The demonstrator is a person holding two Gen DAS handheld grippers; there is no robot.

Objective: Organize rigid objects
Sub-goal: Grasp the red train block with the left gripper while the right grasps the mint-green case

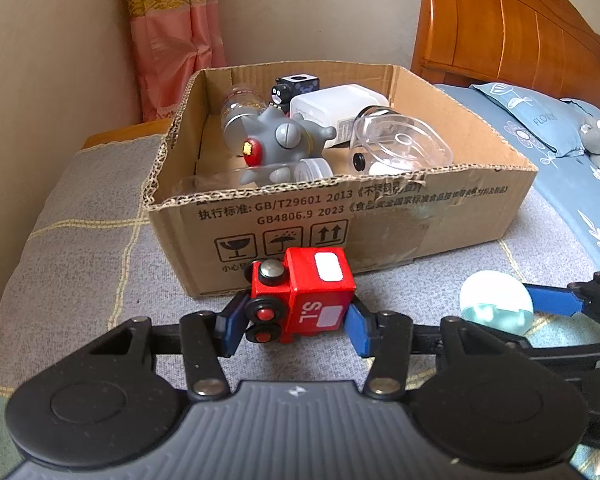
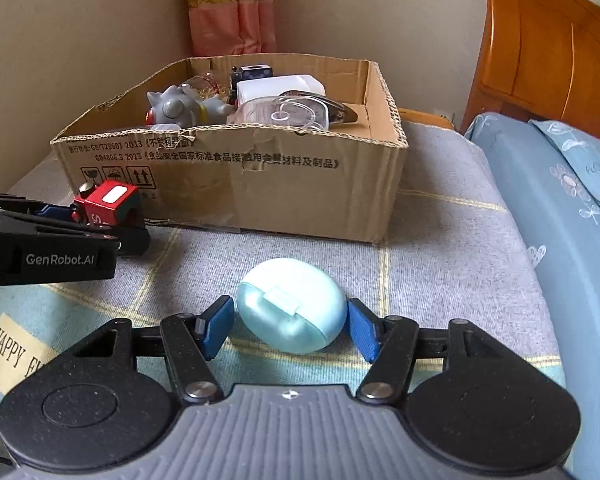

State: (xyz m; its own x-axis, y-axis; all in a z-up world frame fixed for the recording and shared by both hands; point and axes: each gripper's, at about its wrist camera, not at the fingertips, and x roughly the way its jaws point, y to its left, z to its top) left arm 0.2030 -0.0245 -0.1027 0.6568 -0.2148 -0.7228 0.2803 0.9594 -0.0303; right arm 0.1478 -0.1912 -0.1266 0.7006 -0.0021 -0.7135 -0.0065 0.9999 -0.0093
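A red wooden toy train [image 1: 302, 300], clamped in the left hand-held gripper [image 1: 296, 326], stood before the torn-edged cardboard box [image 1: 380, 216], while the right hand-held gripper [image 2: 290, 328] bracketed, unclamped, a pale blue oval plastic case [image 2: 292, 304] on the bed.

The left gripper [image 1: 296, 322] is clamped on a red toy train [image 1: 302, 300]; the right gripper [image 2: 290, 330] is held slightly apart around a pale blue case [image 2: 292, 306].

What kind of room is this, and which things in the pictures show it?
Most likely a bedroom. An orange-brown wooden headboard stands by the wall, a blue flower-print pillow lies below it, and a pink curtain with a yellow band hangs in the corner.
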